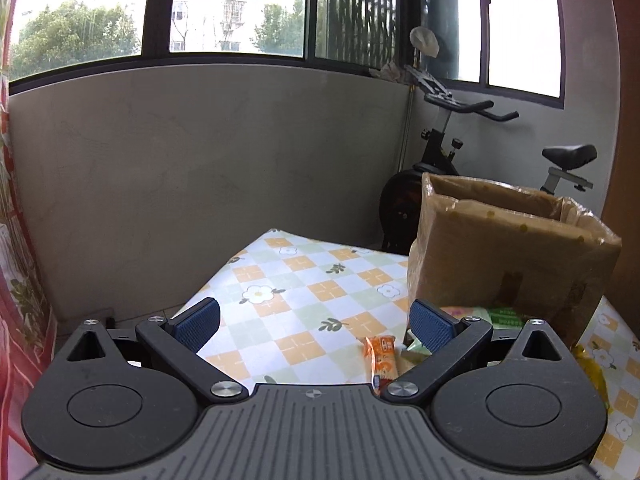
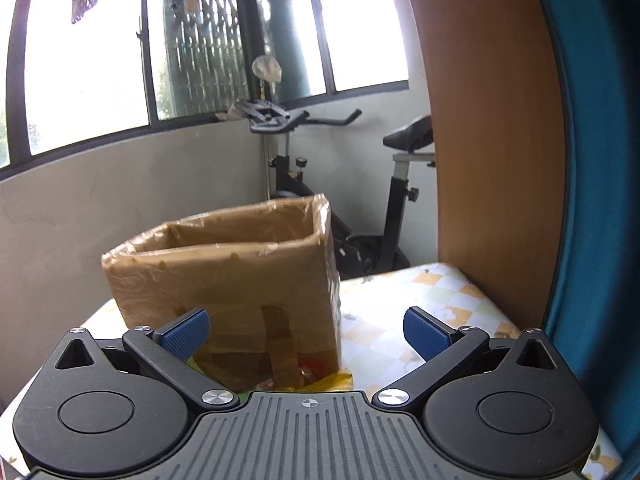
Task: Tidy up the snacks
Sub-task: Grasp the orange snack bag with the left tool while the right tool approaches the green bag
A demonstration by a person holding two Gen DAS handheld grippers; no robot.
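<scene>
Both grippers, left [image 1: 314,326] and right [image 2: 306,334], fingers released, empty; orange snack packet [image 1: 382,358] at 5 o'clock risks slipping if pinched at its edge

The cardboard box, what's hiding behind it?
Behind the cardboard box stands a black exercise bike, against the grey wall below the windows. The box covers the bike's front lower part, and its walls hide whatever is inside it.
</scene>
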